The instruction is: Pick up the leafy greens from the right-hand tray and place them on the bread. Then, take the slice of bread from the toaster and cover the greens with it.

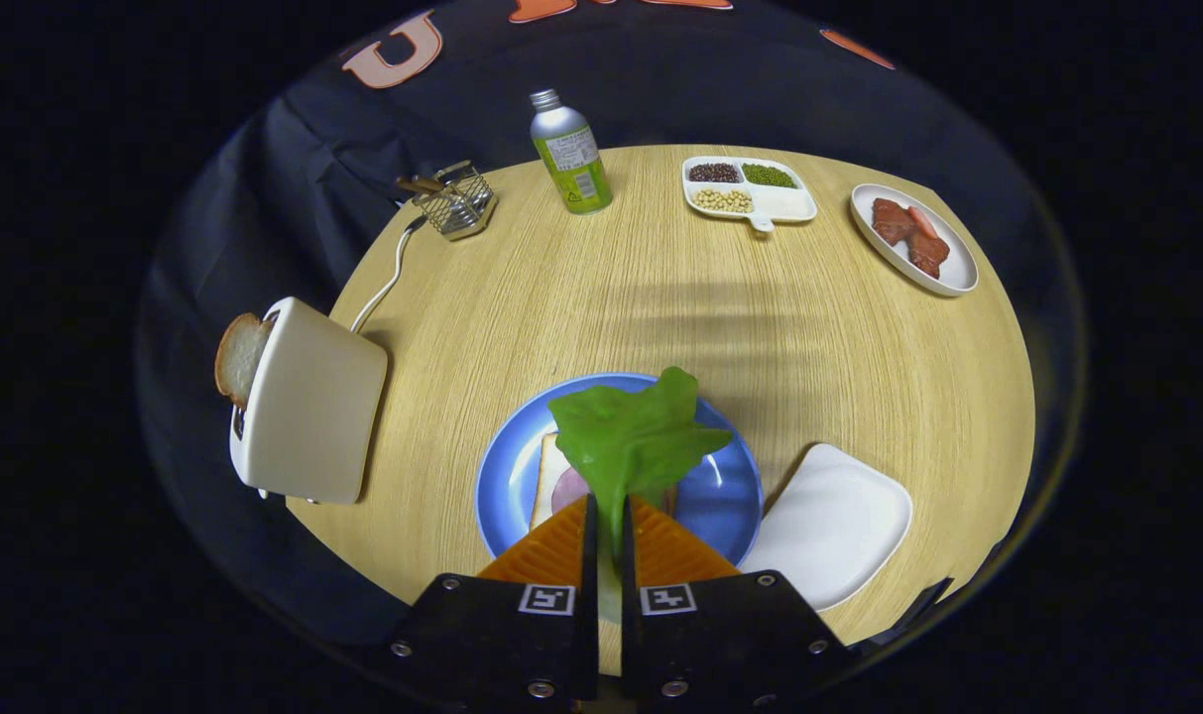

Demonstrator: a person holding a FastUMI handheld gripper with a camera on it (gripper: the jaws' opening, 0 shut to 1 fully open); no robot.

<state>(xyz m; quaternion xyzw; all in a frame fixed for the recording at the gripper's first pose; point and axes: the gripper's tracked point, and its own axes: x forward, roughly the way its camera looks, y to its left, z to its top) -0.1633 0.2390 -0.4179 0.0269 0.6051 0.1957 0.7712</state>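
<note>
The gripper [608,516] is squeezed tight on the green lettuce leaf [633,436], holding it over the bread [547,478] on the blue plate [720,496]

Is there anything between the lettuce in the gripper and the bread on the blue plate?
Nothing visible. The gripper is shut on the leafy greens, which hang right over the bread and its pink slice on the blue plate.
</note>
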